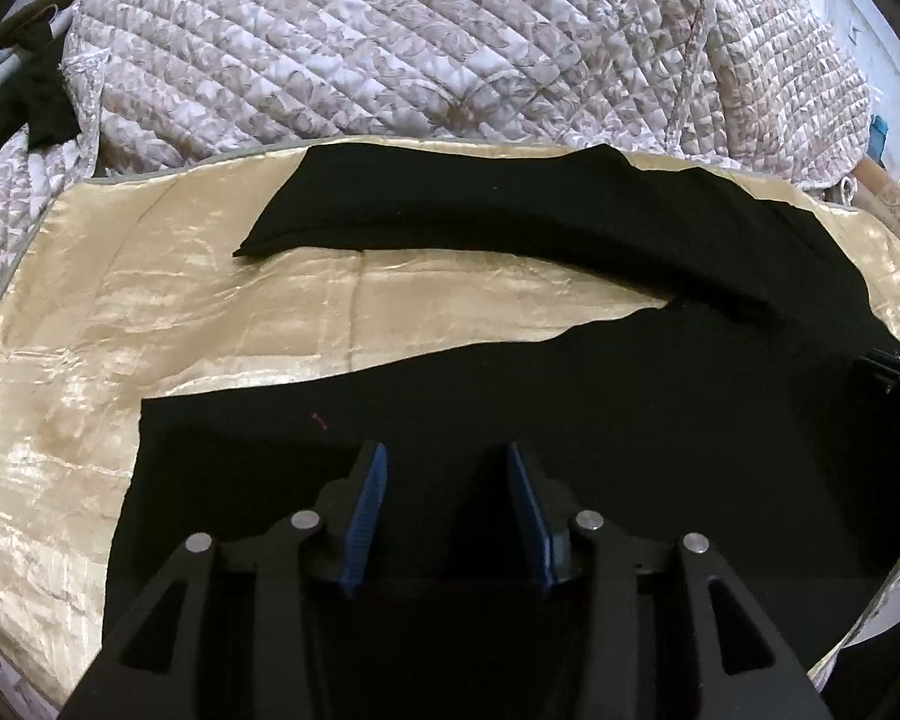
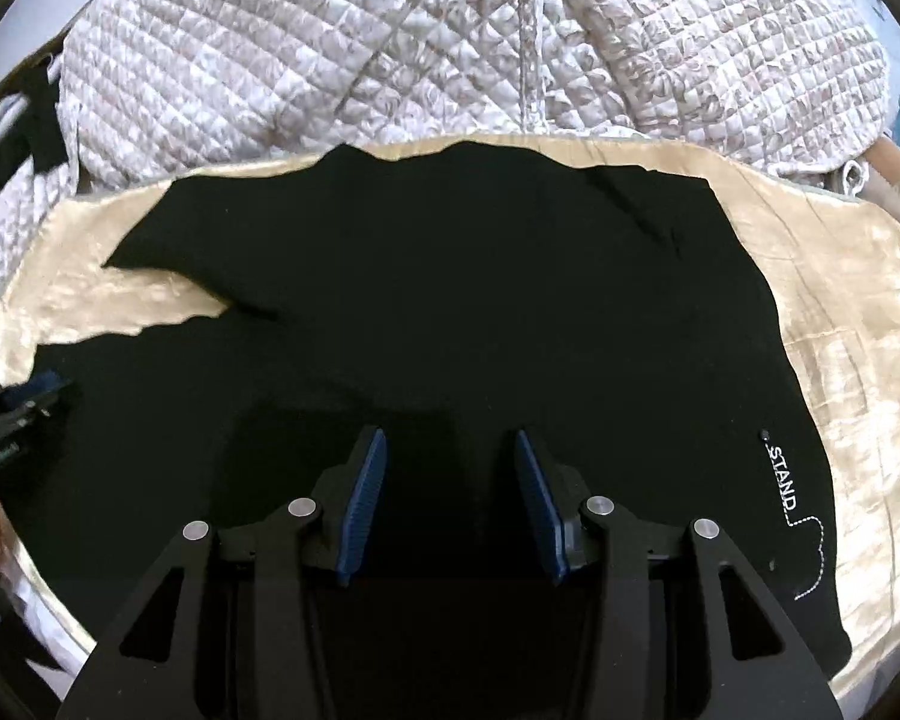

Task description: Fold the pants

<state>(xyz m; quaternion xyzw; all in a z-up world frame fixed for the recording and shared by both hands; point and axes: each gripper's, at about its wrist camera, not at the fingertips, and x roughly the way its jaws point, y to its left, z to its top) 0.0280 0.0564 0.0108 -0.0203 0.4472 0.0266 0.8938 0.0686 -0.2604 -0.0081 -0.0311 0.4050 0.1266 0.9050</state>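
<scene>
Blue pads of left gripper [image 1: 447, 456] seen parted wide, nothing held; right gripper [image 2: 449, 444] likewise wide, empty. Black pants [image 1: 570, 396] spread flat on gold satin cloth [image 1: 90, 324], directly beneath and ahead of both tongs; legs splayed apart beyond left tongs. Fabric judged soft, limp, light; satin likely slippery. Near leg edge best pinched at hem and waist.
</scene>
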